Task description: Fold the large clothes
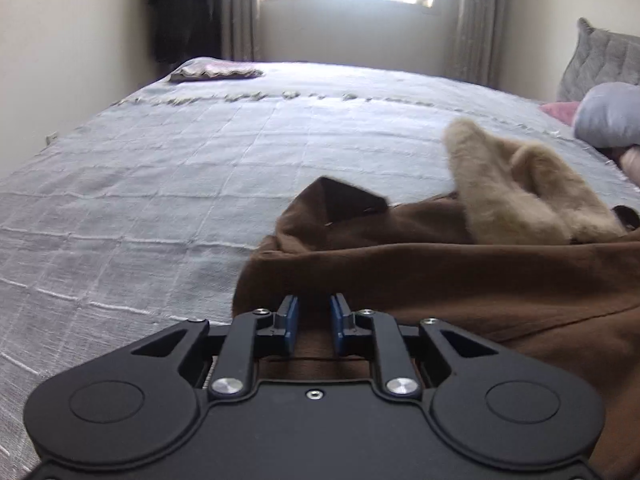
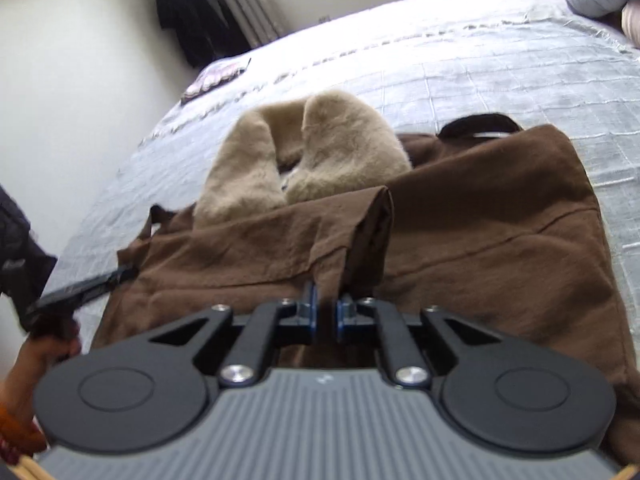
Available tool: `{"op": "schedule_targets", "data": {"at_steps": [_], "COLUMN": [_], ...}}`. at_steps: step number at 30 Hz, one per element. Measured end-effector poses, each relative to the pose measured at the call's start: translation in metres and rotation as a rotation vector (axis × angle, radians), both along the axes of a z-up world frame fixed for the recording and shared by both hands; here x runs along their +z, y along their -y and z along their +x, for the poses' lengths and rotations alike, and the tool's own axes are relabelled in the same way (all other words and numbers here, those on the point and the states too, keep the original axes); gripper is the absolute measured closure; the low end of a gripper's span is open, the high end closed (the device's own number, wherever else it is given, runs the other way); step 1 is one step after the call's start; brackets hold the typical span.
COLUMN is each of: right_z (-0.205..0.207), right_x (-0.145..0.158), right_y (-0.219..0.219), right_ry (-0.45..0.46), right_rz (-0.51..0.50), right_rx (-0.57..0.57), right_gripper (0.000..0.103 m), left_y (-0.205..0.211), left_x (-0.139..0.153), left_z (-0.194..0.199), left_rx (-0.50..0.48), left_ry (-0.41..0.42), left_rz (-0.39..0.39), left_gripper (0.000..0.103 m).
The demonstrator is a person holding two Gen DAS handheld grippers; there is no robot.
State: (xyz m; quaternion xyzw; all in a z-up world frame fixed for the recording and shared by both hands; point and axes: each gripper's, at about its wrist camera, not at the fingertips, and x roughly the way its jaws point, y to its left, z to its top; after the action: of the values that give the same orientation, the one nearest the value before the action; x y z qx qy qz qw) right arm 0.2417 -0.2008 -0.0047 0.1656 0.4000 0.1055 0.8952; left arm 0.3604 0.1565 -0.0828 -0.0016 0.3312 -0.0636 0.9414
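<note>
Only right wrist view shows right gripper (image 2: 326,312) pinching brown coat (image 2: 480,232).

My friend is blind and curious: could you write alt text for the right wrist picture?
The right gripper, jaws nearly closed, pinches a fold of a brown coat lying on a grey bedspread. The coat's beige fur collar lies beyond, and the left gripper meets the coat's left edge.

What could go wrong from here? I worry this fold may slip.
The right gripper pinches only a thin edge of the brown cloth coat, so it may slip free. The bulky beige fur collar could bunch under a fold. The left gripper looks open around fabric, giving little support.
</note>
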Motion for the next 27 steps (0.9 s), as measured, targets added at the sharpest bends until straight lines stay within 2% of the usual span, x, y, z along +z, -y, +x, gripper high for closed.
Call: {"op": "schedule_targets", "data": {"at_steps": [2,4,6,9,11,12,13,15,17,19,21,23,24,25,27], "right_z": [0.002,0.004,-0.004,-0.017,-0.020,-0.019,-0.017,-0.009,0.003,0.007,-0.003,-0.015,-0.023,-0.033,-0.055], "right_x": [-0.008,-0.018,-0.015,0.000,0.008,0.009,0.009,0.002,-0.015,-0.032,-0.033,-0.026,-0.021,-0.015,-0.005], "right_y": [0.005,0.005,0.007,-0.001,-0.018,-0.028,-0.039,-0.056,-0.064,-0.063,-0.059,-0.057,-0.056,-0.055,-0.050], "right_ry": [-0.083,-0.134,-0.095,0.005,0.065,0.083,0.097,0.105,0.058,0.036,0.054,0.035,0.032,0.036,0.062], "right_rz": [-0.037,-0.123,-0.148,-0.192,-0.218,-0.229,-0.241,-0.268,-0.287,-0.315,-0.327,-0.349,-0.355,-0.357,-0.355], "right_rx": [-0.017,-0.026,-0.047,-0.073,-0.044,-0.021,0.000,0.035,0.046,0.039,0.034,0.008,0.008,0.013,0.025], "right_gripper": [0.096,0.095,0.093,0.090,0.076,0.059,0.049,0.050,0.052,0.063,0.063,0.061,0.057,0.050,0.043], "left_y": [-0.002,0.000,0.001,0.009,0.020,0.025,0.031,0.040,0.037,0.026,0.012,0.000,-0.004,-0.007,-0.010], "left_x": [-0.002,0.003,0.013,0.026,0.029,0.027,0.024,0.014,0.005,0.002,0.006,0.013,0.018,0.023,0.033], "left_z": [0.002,-0.003,-0.016,-0.038,-0.049,-0.053,-0.057,-0.064,-0.073,-0.082,-0.095,-0.112,-0.122,-0.131,-0.150], "left_rx": [-0.003,-0.003,-0.011,-0.097,-0.152,-0.177,-0.199,-0.222,-0.222,-0.210,-0.190,-0.178,-0.172,-0.164,-0.157], "left_ry": [-0.007,0.005,0.021,0.043,0.032,0.020,0.006,-0.019,-0.019,-0.033,-0.046,-0.052,-0.053,-0.053,-0.059], "left_rz": [-0.012,0.005,-0.005,-0.065,-0.093,-0.103,-0.104,-0.071,-0.037,-0.045,-0.060,-0.061,-0.065,-0.070,-0.082], "left_gripper": [0.083,0.082,0.082,0.082,0.082,0.082,0.082,0.081,0.081,0.081,0.081,0.081,0.081,0.075,0.057]}}
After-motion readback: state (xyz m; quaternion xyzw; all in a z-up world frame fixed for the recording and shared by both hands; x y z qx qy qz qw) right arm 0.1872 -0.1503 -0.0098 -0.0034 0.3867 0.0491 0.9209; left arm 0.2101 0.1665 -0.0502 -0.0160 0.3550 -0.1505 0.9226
